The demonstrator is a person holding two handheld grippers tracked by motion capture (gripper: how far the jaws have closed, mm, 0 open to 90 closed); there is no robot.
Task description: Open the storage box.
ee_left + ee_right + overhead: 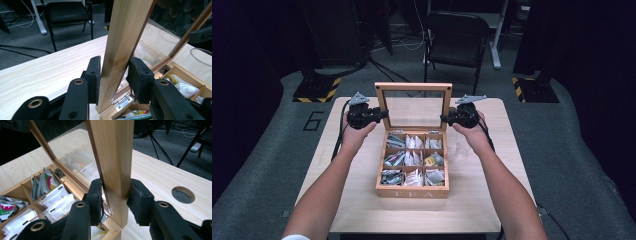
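On the surface (362,210) the tea box (412,191) stands with its glass lid (413,88) raised upright, the left tongs (113,72) clamped on its left frame post, the right tongs (115,195) clamped on its right post, while the high view adds the clear cup (461,148) beside the box.

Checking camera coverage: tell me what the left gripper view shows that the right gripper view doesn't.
Left gripper view: a black chair on the floor behind the table, a hinge by the lid's foot, and a clear cup's rim.

Right gripper view: a round hole in the table, and compartments of white tea bags.

Both: tongs closed on a side rail of the upright lid, left tongs on one rail, right tongs on the other, plus the table.
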